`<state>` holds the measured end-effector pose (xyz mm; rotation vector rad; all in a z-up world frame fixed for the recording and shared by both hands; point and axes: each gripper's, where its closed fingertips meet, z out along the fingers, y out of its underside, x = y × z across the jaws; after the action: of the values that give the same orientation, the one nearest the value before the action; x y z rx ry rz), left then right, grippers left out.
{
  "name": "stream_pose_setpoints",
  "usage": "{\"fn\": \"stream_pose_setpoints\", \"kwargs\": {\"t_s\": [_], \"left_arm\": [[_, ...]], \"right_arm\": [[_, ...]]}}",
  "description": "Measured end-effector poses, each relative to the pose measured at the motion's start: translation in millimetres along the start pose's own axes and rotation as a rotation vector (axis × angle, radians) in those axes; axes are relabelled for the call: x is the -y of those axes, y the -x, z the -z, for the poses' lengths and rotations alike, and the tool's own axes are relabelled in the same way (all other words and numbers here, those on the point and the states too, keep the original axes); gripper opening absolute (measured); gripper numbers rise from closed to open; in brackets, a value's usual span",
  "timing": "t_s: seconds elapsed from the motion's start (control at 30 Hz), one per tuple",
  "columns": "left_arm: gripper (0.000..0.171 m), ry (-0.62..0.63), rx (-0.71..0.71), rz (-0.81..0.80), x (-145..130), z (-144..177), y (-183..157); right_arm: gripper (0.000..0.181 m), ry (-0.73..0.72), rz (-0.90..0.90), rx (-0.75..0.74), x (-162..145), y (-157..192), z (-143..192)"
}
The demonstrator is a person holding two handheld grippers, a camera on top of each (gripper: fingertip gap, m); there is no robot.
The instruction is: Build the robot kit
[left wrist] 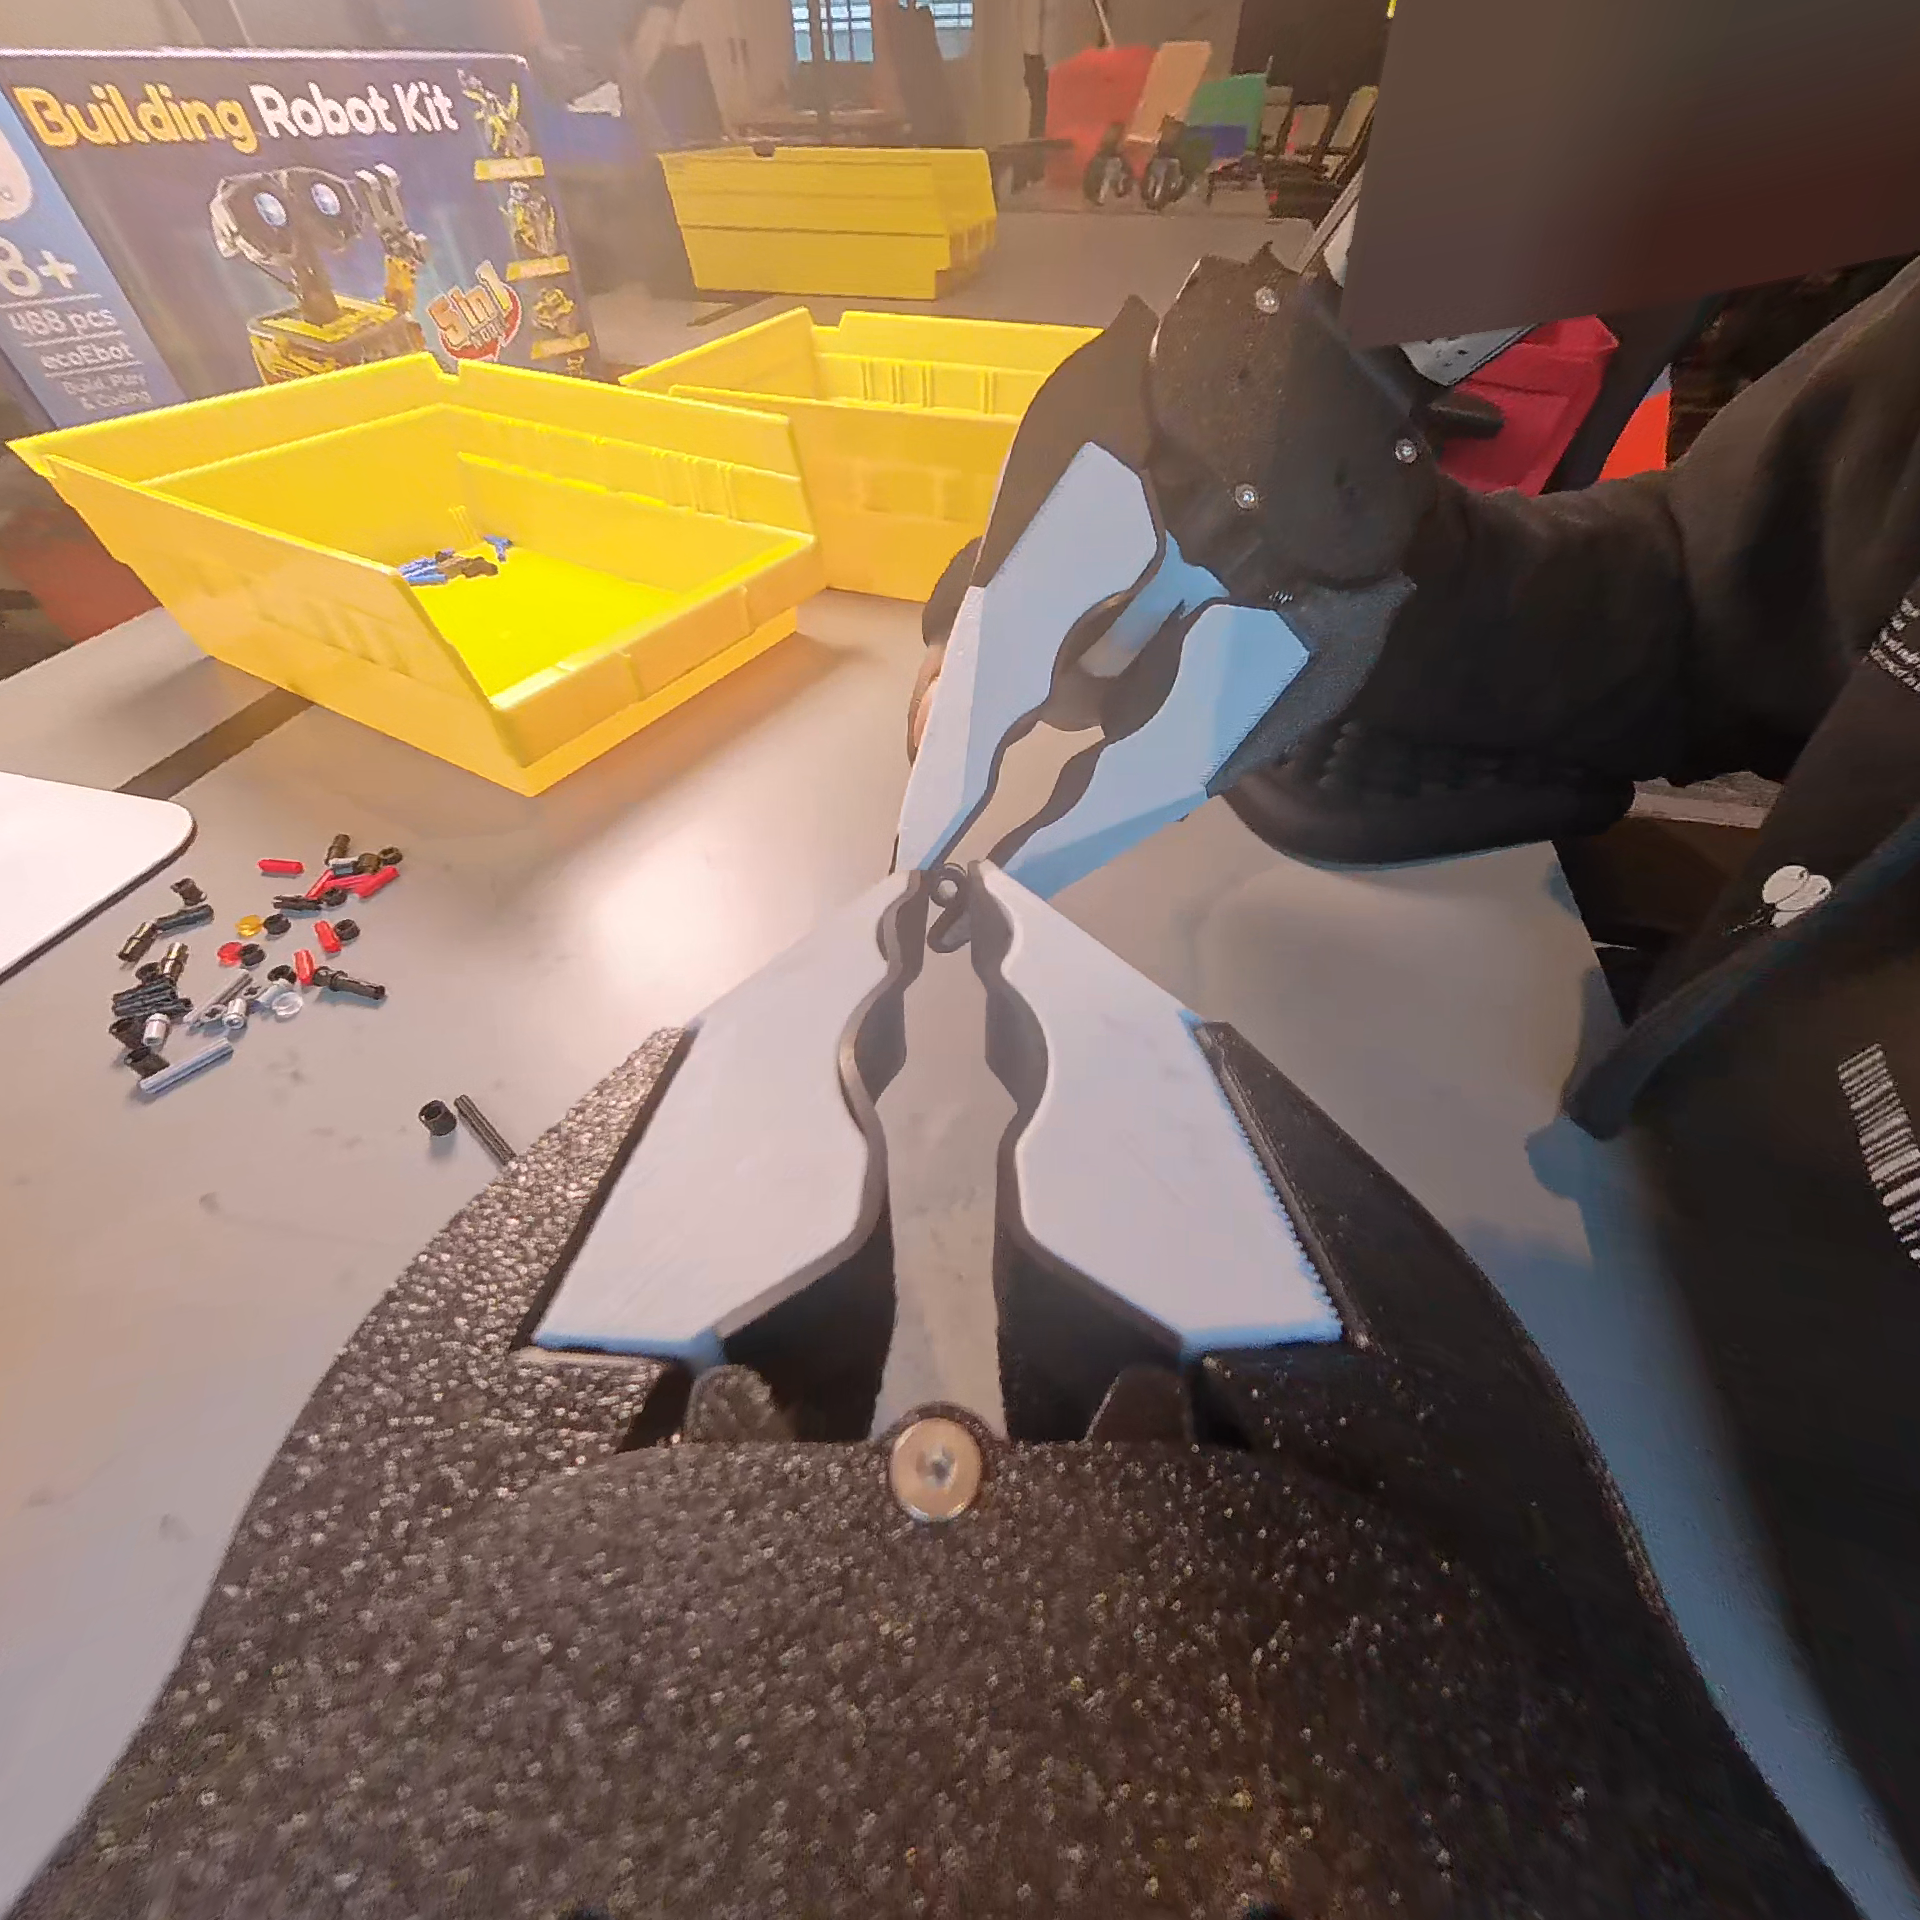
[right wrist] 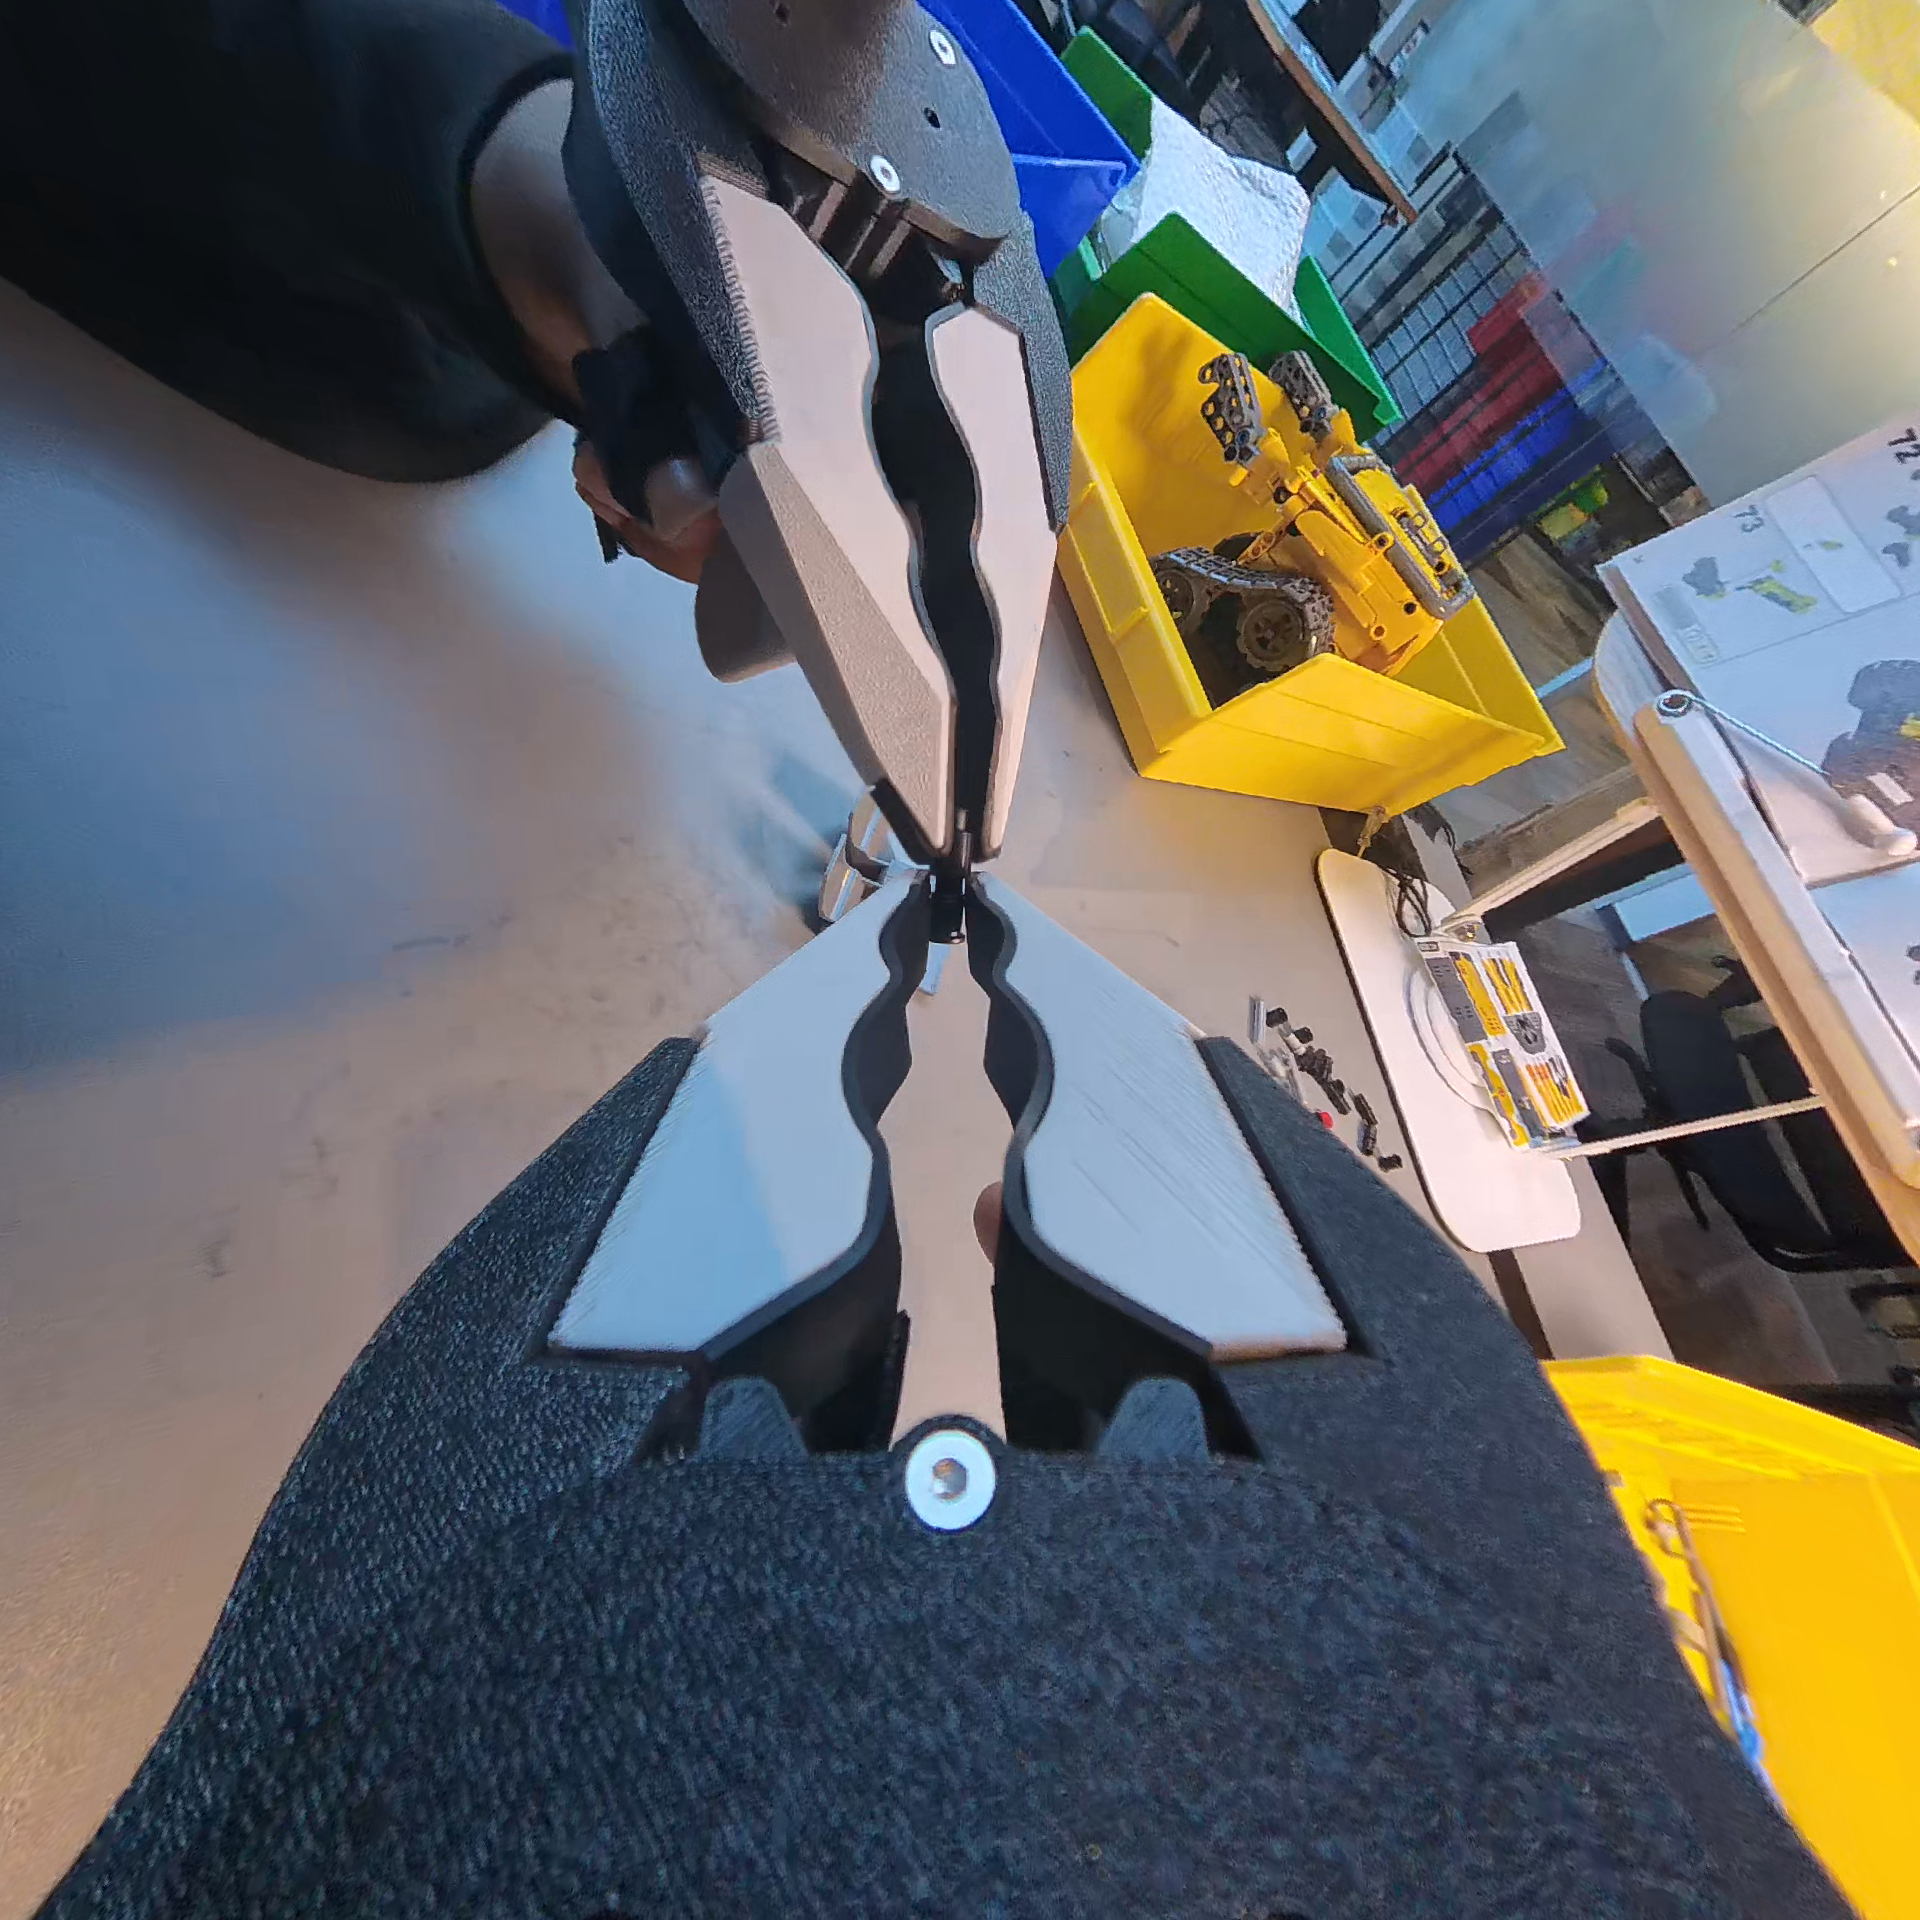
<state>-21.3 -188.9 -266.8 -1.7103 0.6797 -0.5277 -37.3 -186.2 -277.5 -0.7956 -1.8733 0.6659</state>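
Your left tongs (left wrist: 948,883) and right tongs (right wrist: 948,883) meet tip to tip above the tabletop (left wrist: 623,914), both clenched on one small black connector piece (left wrist: 951,912). Loose building pieces (left wrist: 244,961) lie left; a yellow bin (left wrist: 436,582) and printed kit box (left wrist: 281,218) stand behind.

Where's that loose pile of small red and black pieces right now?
In the left wrist view, the pile of small pieces lies on the grey table, left of the left claw, in front of the nearest yellow bin and beside a white board's corner.
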Motion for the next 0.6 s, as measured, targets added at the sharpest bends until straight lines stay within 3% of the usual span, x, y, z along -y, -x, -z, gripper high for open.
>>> {"fn": "stream_pose_setpoints", "kwargs": {"t_s": [0.13,0.3,0.37,0.6], "left_arm": [[0.006,-0.002,-0.003,0.015,0.7,0.0,0.8],[0.006,-0.294,-0.185,0.245,39.0,17.9,-7.9],[0.006,-0.373,-0.247,0.326,47.0,22.6,-9.3],[0.006,-0.441,-0.317,0.386,54.4,27.7,-13.0]], "right_arm": [[0.006,-0.008,0.008,-0.009,0.4,-0.8,0.8],[0.013,-0.392,-0.333,0.114,44.3,-11.0,26.0],[0.015,-0.470,-0.401,0.139,53.1,-13.9,32.5],[0.008,-0.495,-0.393,0.124,55.8,-16.1,35.9]]}}
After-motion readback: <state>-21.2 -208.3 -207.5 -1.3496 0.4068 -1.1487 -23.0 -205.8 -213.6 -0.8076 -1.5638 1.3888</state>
